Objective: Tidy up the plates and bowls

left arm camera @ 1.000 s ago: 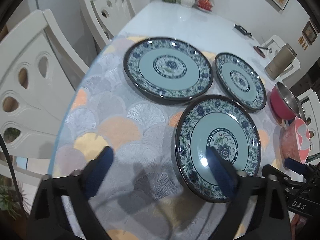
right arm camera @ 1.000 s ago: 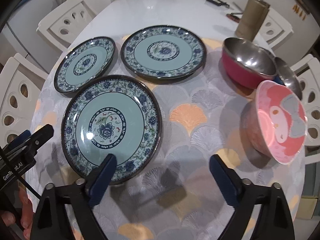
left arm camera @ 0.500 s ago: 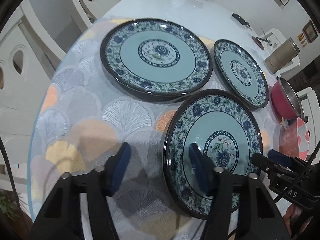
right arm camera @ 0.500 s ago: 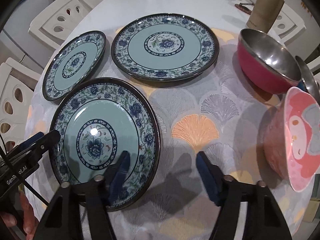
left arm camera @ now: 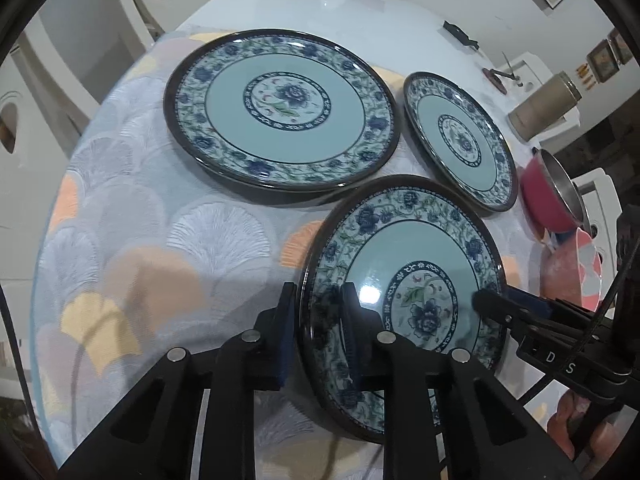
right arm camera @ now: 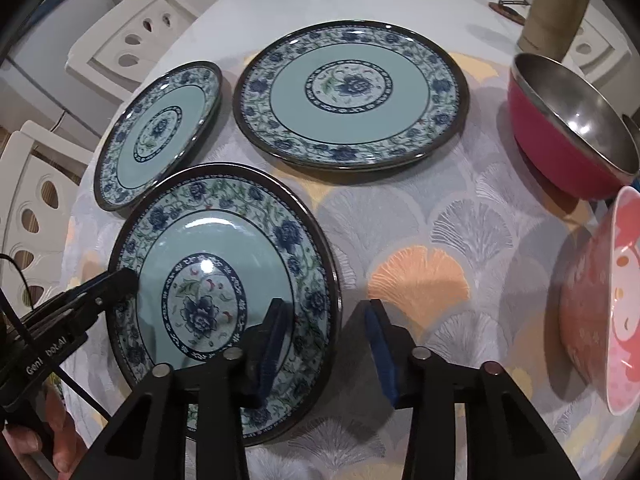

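Note:
Three blue-and-teal floral plates lie on the fan-patterned cloth. The near plate (left arm camera: 416, 280) (right arm camera: 216, 280) sits between both grippers. My left gripper (left arm camera: 316, 316) is shut on its left rim, one pad above and one outside. In the right wrist view its tip (right arm camera: 120, 280) rests on that same rim. My right gripper (right arm camera: 328, 336) straddles the right rim and its jaws are closing. The inner pad is over the plate and the outer pad stands off the edge. The large plate (left arm camera: 280, 108) (right arm camera: 348, 92) and the small plate (left arm camera: 460, 140) (right arm camera: 160, 132) lie beyond.
A red steel-lined bowl (right arm camera: 560, 132) and a tilted pink bowl (right arm camera: 592, 300) stand at the right. A tan canister (right arm camera: 556, 12) is behind them. White chairs (right arm camera: 132, 40) ring the table's left side. A person's hand (right arm camera: 60, 440) shows at the lower left.
Both grippers came down toward the near plate while their jaws narrowed. The left one closed onto the plate's left rim; the right one drew in around the right rim.

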Available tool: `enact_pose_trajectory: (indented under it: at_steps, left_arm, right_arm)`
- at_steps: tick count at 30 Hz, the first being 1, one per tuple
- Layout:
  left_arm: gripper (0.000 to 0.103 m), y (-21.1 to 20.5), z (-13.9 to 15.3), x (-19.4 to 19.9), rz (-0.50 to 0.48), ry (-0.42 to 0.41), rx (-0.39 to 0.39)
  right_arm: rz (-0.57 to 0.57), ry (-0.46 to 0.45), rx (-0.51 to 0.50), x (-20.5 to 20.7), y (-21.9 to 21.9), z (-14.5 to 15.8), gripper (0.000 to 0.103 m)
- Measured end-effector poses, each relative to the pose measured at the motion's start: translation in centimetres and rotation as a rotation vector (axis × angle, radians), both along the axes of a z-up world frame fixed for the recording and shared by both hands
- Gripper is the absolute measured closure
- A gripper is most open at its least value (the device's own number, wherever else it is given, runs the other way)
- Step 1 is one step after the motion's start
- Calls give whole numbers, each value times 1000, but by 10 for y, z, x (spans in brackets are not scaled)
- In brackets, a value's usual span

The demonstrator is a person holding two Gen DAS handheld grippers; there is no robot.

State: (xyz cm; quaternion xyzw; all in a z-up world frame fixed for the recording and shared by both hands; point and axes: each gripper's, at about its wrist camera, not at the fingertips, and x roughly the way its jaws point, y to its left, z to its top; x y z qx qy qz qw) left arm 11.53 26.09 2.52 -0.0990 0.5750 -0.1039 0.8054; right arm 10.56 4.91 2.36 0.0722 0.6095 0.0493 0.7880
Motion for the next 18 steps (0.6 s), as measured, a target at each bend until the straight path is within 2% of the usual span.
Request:
enact_pose_trajectory:
  at_steps: [5, 10, 18]
  left_arm:
    - [85, -2, 2, 0, 1, 6, 11]
    - [85, -1, 9, -5, -2, -5, 10]
    - [85, 15, 53, -30, 31, -70, 4]
  right_arm:
    - [16, -7, 7, 3, 8, 0, 72]
    - [16, -5, 0, 1, 11, 1, 72]
    - [39, -72, -15, -30, 21, 43, 72]
